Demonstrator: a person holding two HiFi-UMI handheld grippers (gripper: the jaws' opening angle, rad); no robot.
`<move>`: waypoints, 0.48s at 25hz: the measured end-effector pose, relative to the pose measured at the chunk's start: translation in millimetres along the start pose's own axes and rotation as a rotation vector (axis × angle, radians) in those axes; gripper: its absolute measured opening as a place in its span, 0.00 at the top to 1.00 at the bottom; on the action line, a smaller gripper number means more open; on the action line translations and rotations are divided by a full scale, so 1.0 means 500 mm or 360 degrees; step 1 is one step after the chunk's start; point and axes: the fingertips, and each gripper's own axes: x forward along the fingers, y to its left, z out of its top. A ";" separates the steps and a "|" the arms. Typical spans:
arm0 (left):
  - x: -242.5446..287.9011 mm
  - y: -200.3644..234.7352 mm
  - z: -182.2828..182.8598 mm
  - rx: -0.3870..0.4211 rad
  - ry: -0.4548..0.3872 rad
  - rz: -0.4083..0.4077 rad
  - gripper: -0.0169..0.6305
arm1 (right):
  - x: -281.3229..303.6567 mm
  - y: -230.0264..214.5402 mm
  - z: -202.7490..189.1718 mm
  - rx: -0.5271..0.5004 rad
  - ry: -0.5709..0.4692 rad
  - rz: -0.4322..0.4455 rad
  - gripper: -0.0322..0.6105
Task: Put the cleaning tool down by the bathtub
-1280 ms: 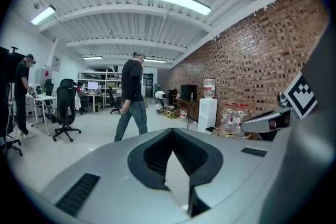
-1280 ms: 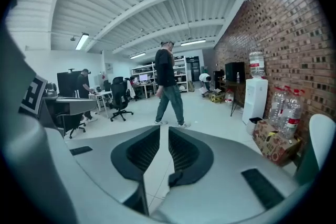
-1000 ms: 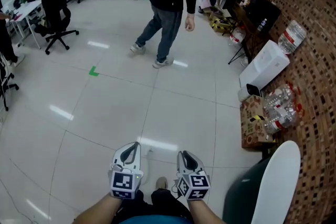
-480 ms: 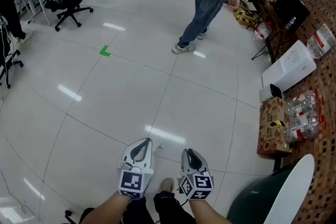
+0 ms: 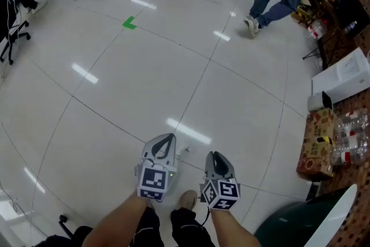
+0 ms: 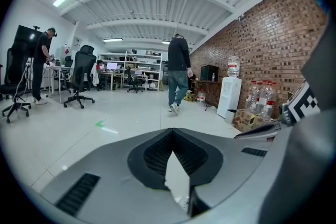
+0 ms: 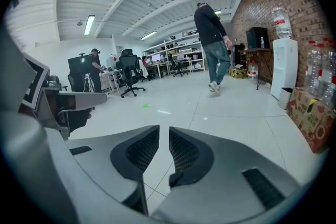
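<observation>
Only the head view gives us the bathtub (image 5: 289,228), dark with a white rim at 5 o'clock of the frame, near the right gripper (image 5: 215,155) but apart from it. Neither gripper view catches it. What they give us is the brick wall (image 6: 273,44), the water cooler (image 6: 229,97) at 2 o'clock and the whole of a walking person (image 6: 178,73) near 12 (the head view shows little more than that person's legs, at 1 o'clock).

The left gripper (image 5: 167,137) has its fingertips pressed together, and below the tips only a wedge of floor shows between the fingers. The right gripper's fingers stand a narrow slot apart, with bare floor showing through the slot.

We cannot pick out the cleaning tool with any certainty. In the head view a small pale thing (image 5: 184,151) sits at 4 o'clock of the left fingertips, just beside them and between the two grippers. The left gripper view shows a pale scrap low in the wedge. Whether either is the tool, or touches the fingers, we cannot tell.
</observation>
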 end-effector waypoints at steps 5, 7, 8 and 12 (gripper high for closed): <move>0.067 0.001 -0.144 -0.0009 0.0030 -0.0033 0.97 | 0.086 -0.016 -0.156 -0.0011 0.0081 0.0021 0.80; 0.090 0.005 -0.210 0.0000 0.0071 -0.0039 0.97 | 0.119 -0.019 -0.222 -0.0013 0.0128 0.0024 0.79; 0.101 0.008 -0.244 0.0008 0.0096 -0.0040 0.97 | 0.136 -0.021 -0.253 -0.0008 0.0151 0.0021 0.79; 0.142 0.024 -0.384 0.0014 0.0202 -0.0037 0.97 | 0.203 -0.029 -0.375 0.0000 0.0240 0.0017 0.78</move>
